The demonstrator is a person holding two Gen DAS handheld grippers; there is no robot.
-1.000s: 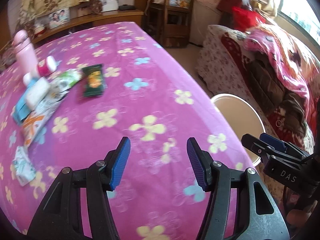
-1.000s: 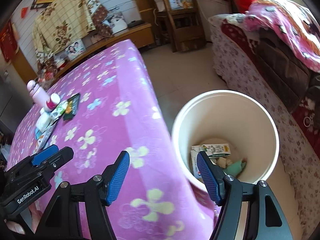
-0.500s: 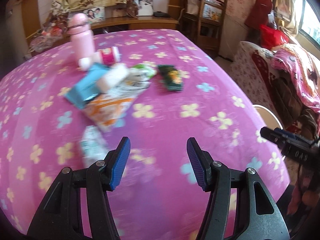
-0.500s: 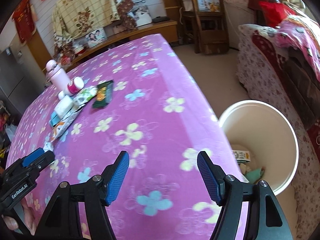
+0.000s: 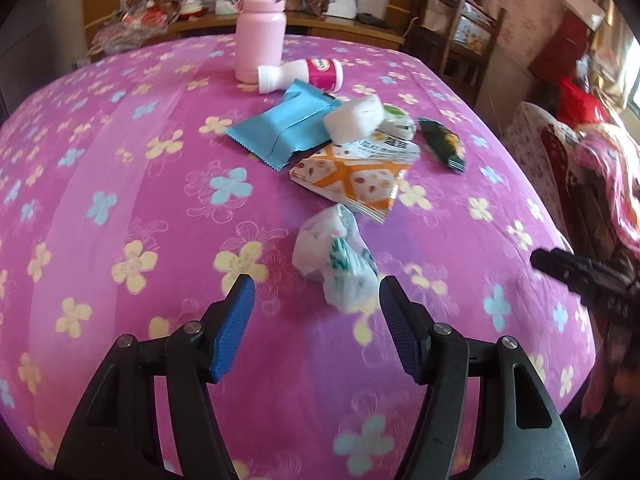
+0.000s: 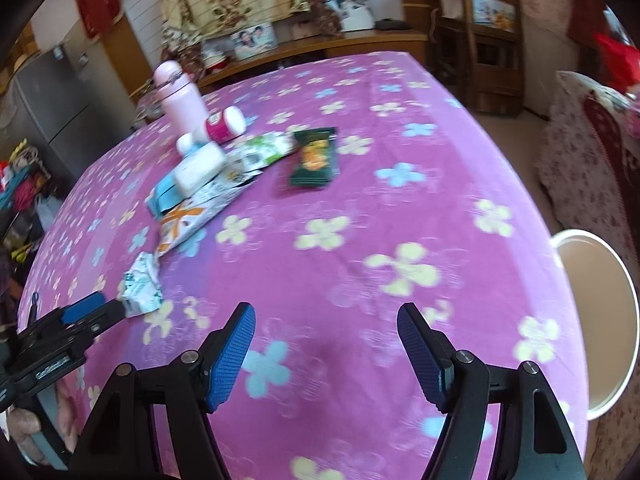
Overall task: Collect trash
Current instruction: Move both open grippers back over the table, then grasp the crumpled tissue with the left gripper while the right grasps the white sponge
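Observation:
A crumpled white-and-green wrapper (image 5: 336, 258) lies on the pink flowered table just ahead of my open left gripper (image 5: 316, 300); it also shows in the right wrist view (image 6: 140, 284). Beyond it lie an orange-and-white packet (image 5: 352, 180), a blue packet (image 5: 284, 124), a white block (image 5: 354, 118), a dark green packet (image 5: 444, 142) and a small tipped bottle (image 5: 308, 76). My right gripper (image 6: 324, 332) is open and empty over the table. The white bin (image 6: 600, 332) stands on the floor at the right.
A tall pink bottle (image 5: 260, 24) stands upright behind the trash pile. A sofa with pink blankets (image 5: 592, 184) is past the table's right edge. A wooden shelf (image 6: 492, 32) and a low sideboard (image 6: 320, 46) stand at the back.
Both grippers have swung left from the bin toward the trash pile. The left one now sits right behind the crumpled wrapper. The bin has slid to the right edge of the right view.

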